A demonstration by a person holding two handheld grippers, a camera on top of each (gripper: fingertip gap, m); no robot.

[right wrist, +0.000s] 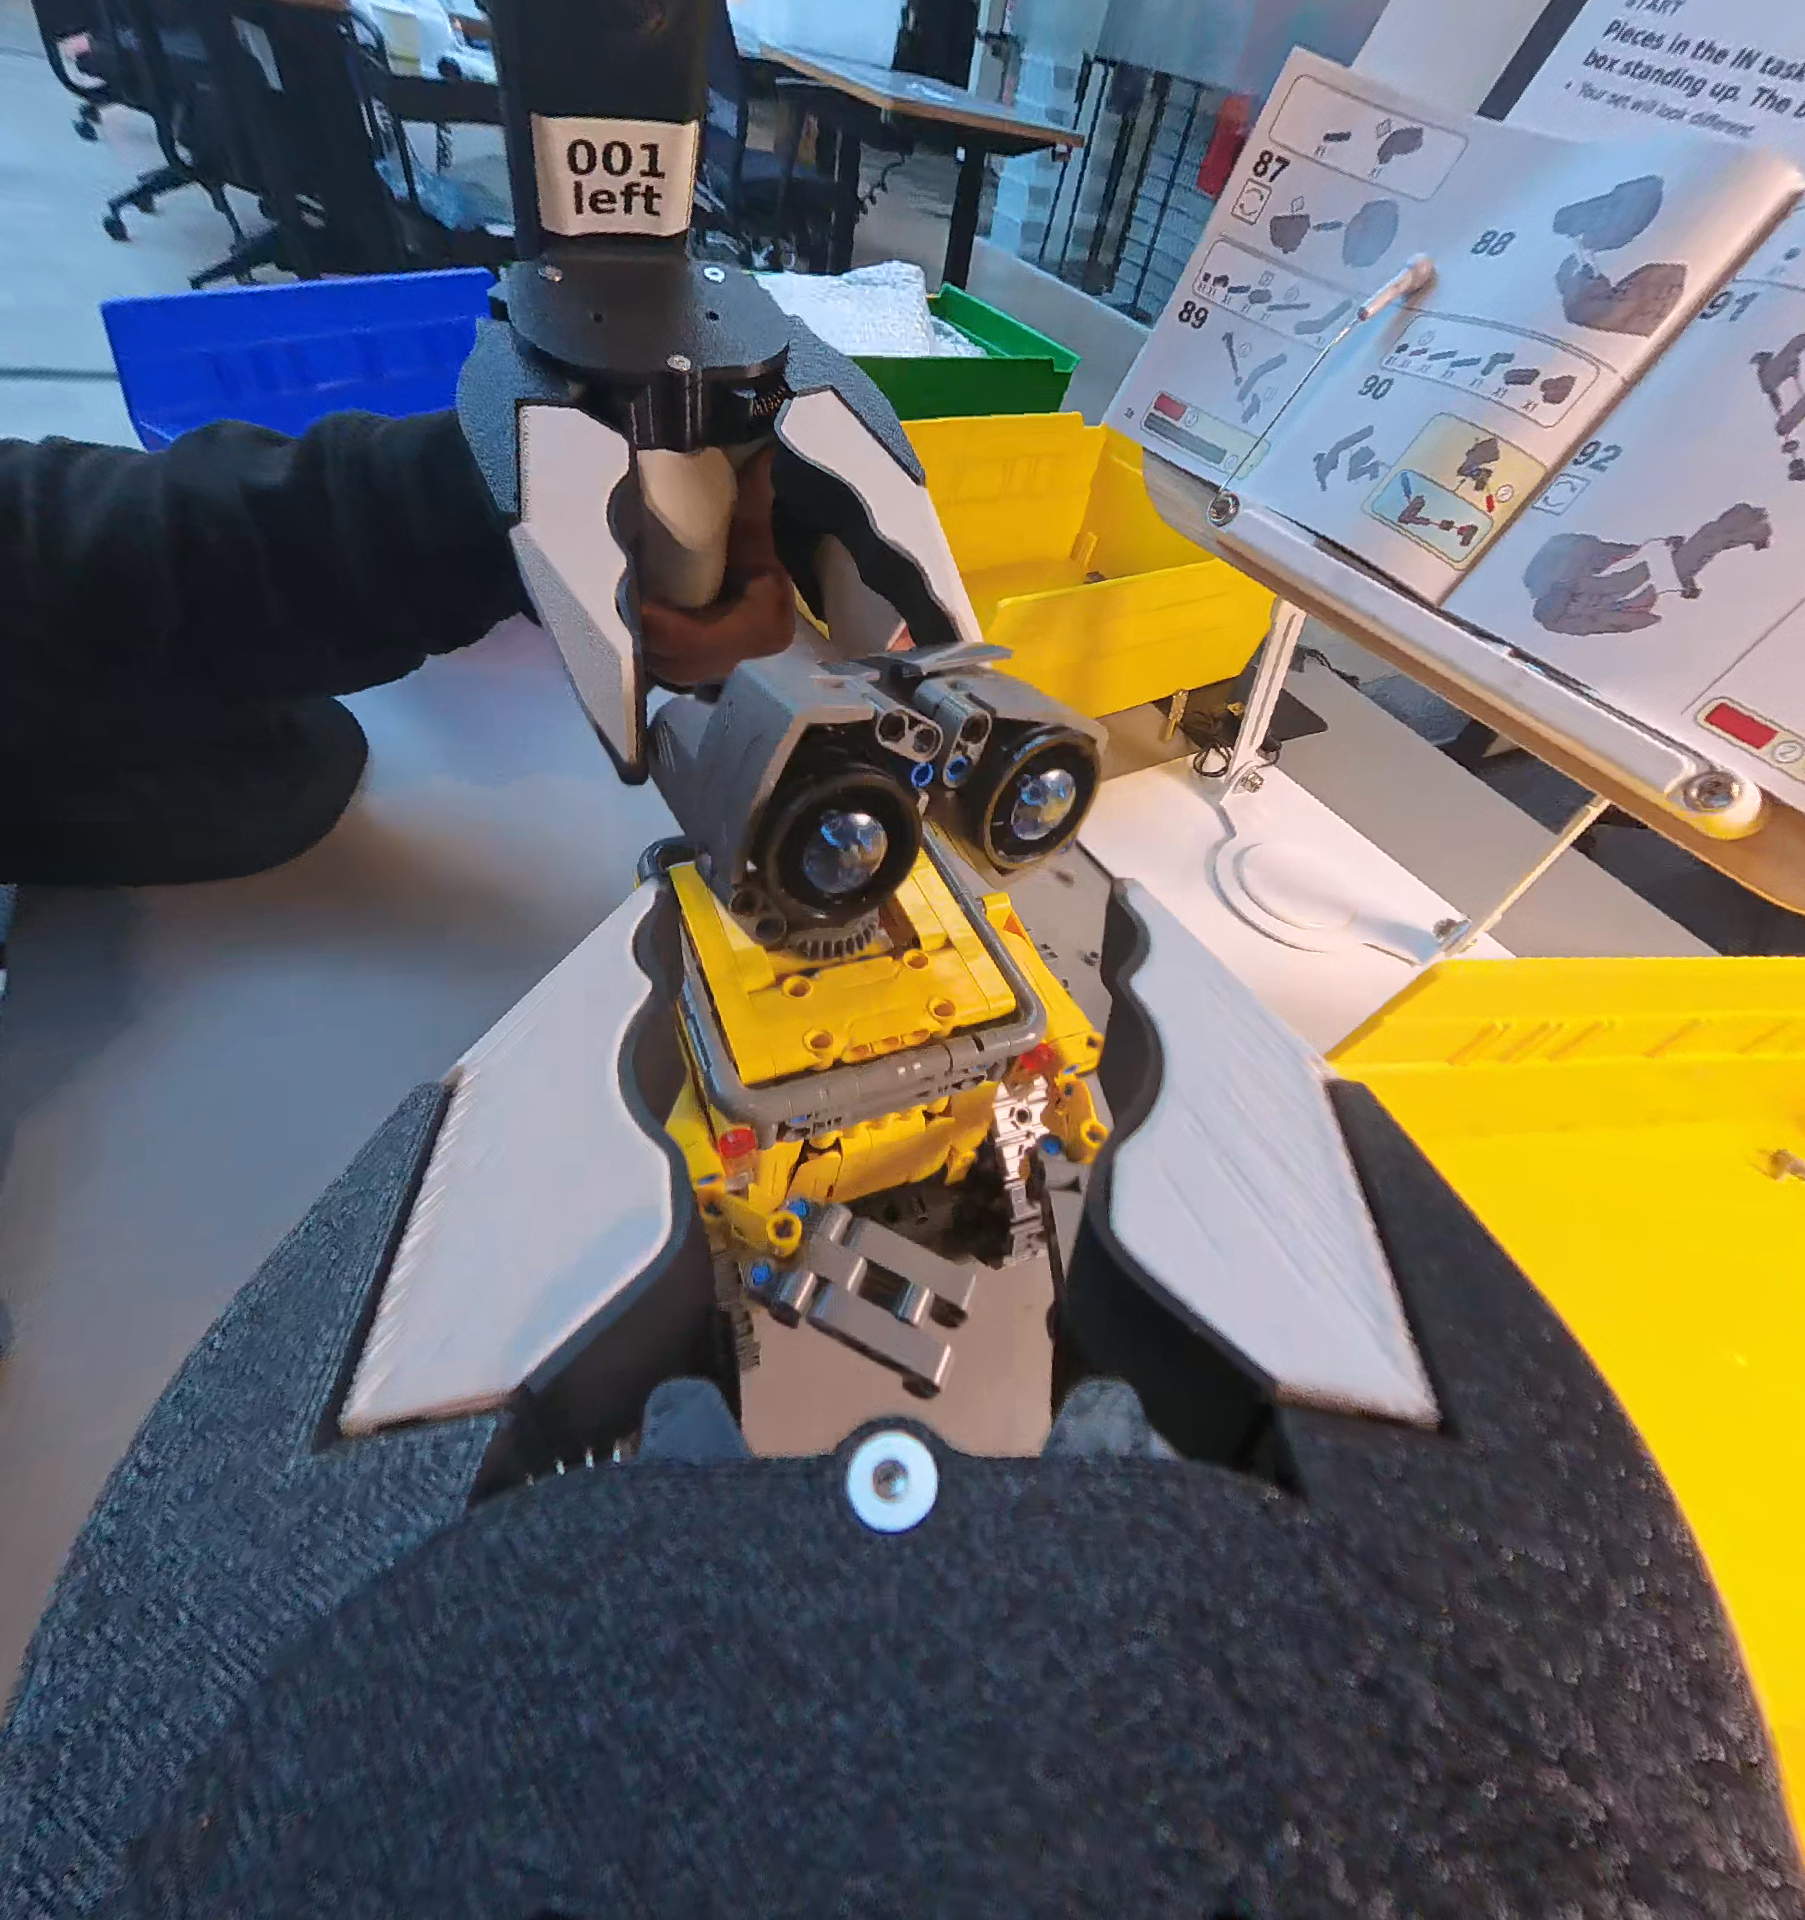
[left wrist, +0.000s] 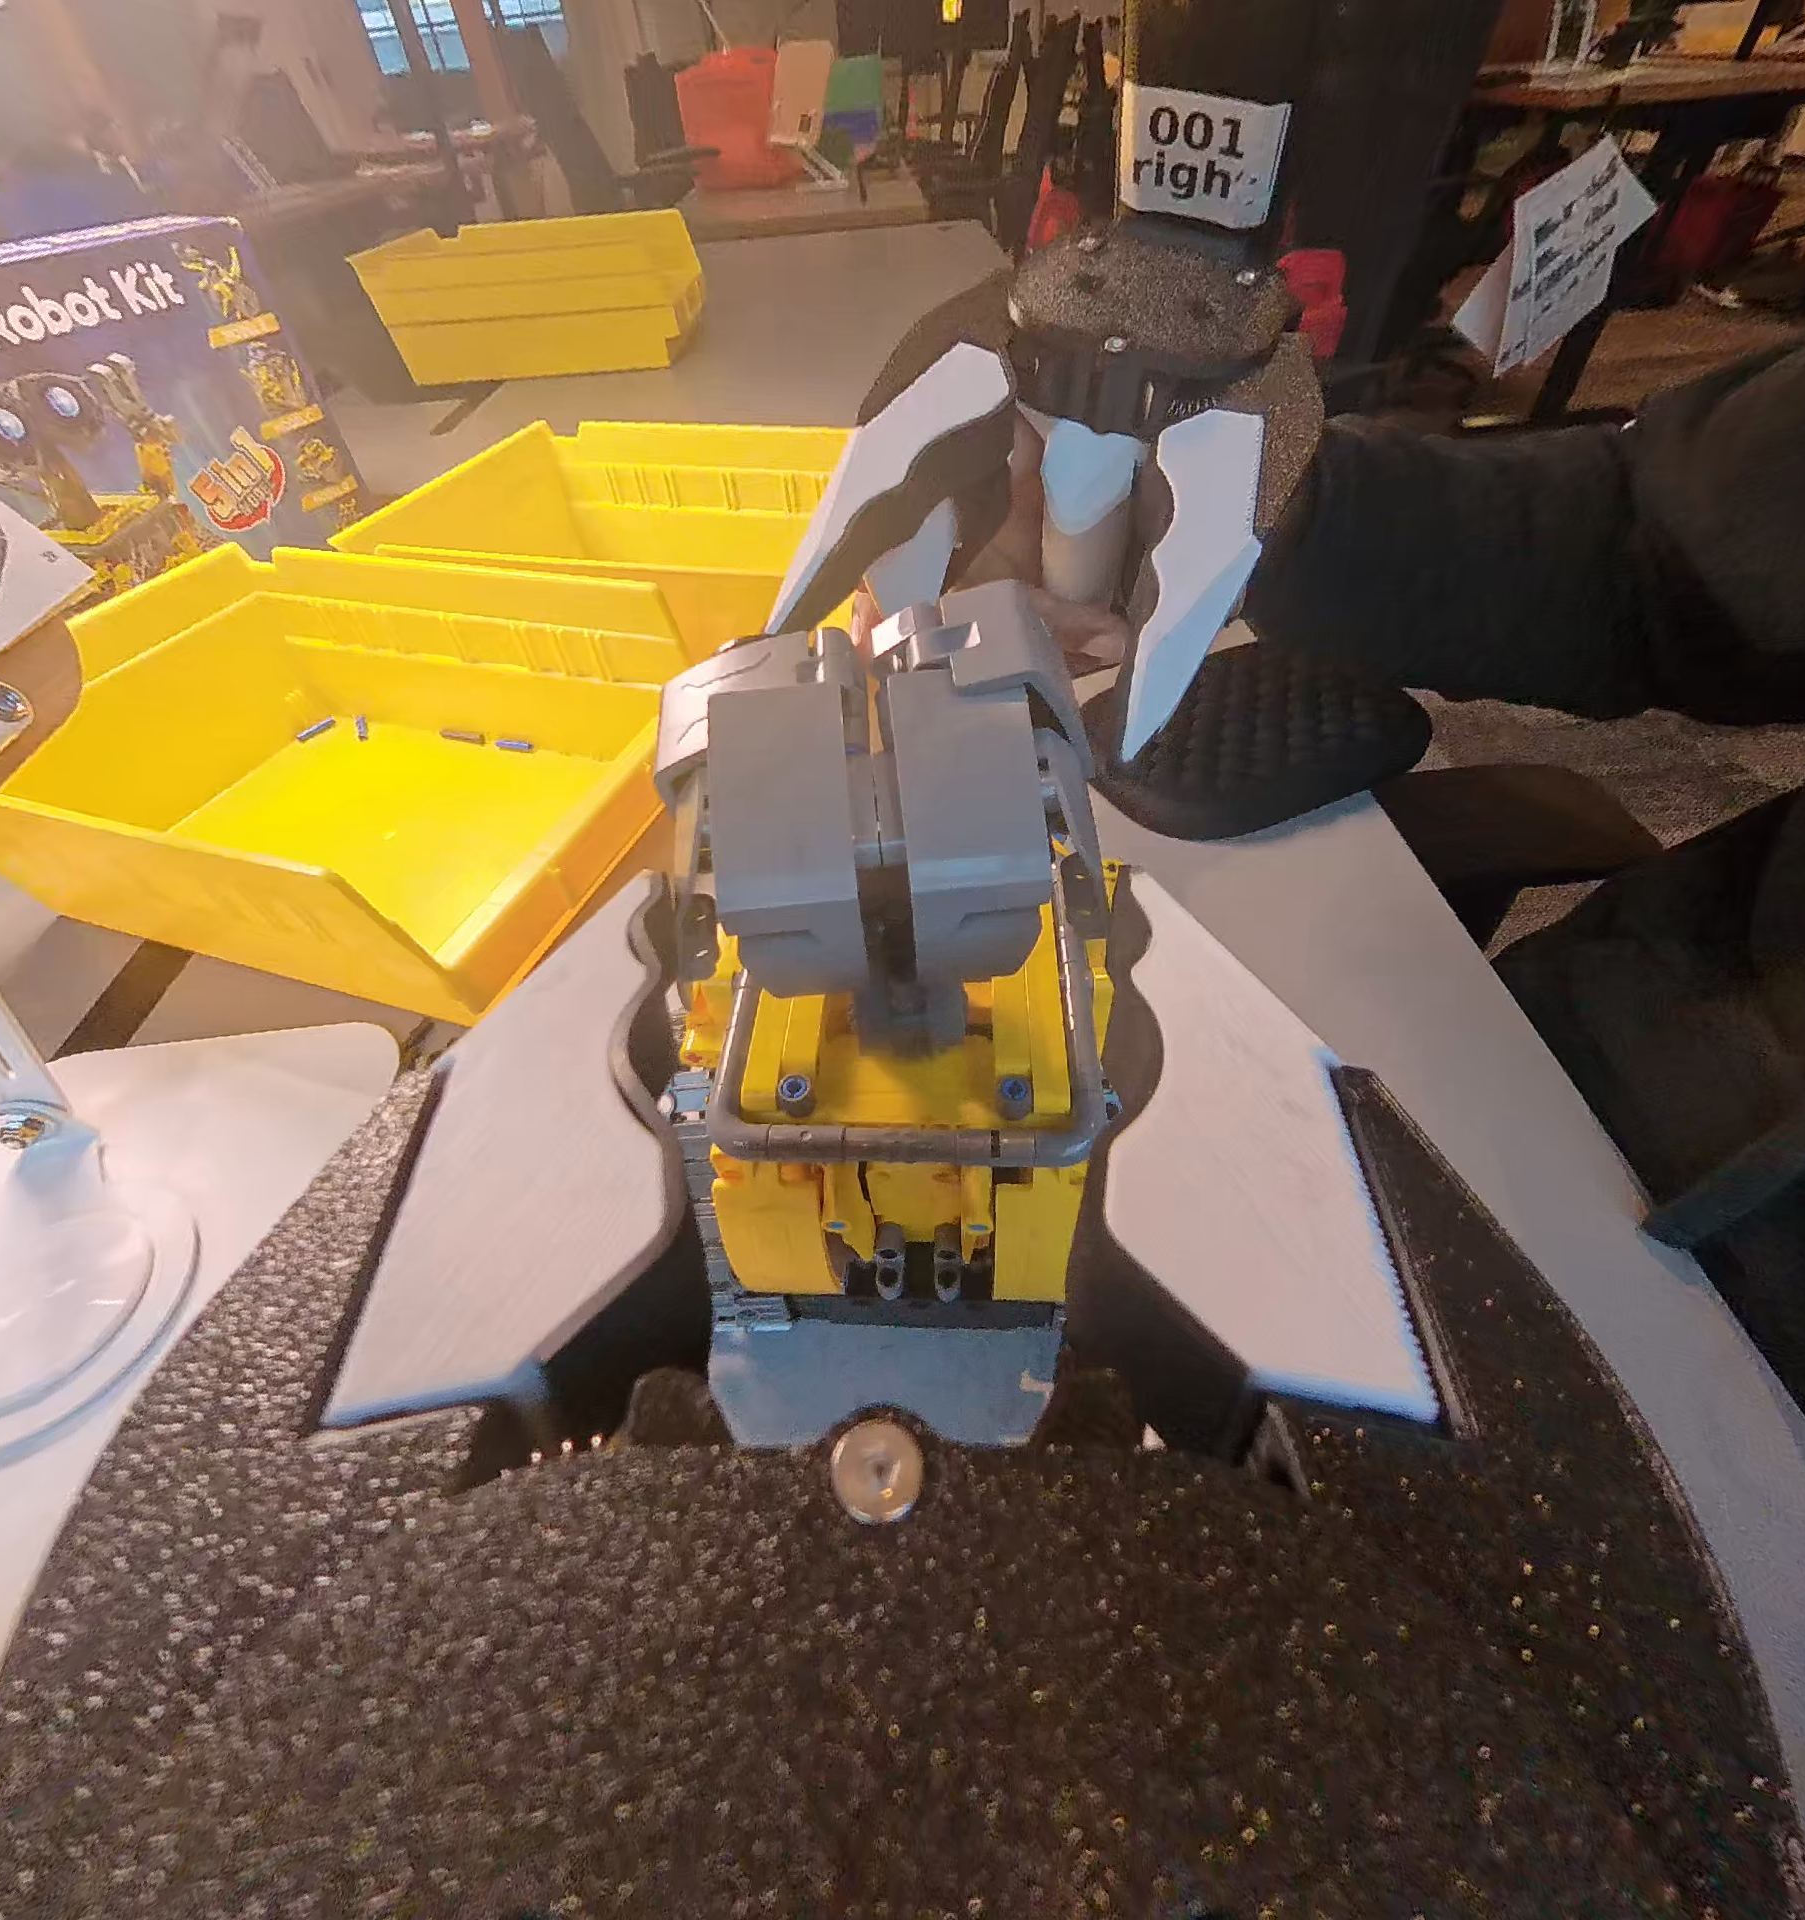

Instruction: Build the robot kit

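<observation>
While yellow bins [left wrist: 337, 831] sit leftmost on the counter [left wrist: 1293, 987], the left tongs [left wrist: 898, 883] stand spread on either side of the brick-built robot [left wrist: 877, 1039] at centre, contact unclear. Opposite, further right, the right tongs [left wrist: 971, 686] gape wide behind its grey head [right wrist: 877, 769], one tip clearly free.

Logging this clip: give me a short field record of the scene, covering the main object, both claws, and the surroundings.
main object: yellow and grey brick-built robot model, upright on a white table
left claw: open, fingers either side of the model's body
right claw: open, flanking the model from the opposite side
bins: yellow bins beside the model
booklet: open instruction booklet on a stand
box: kit box behind the bins
</observation>
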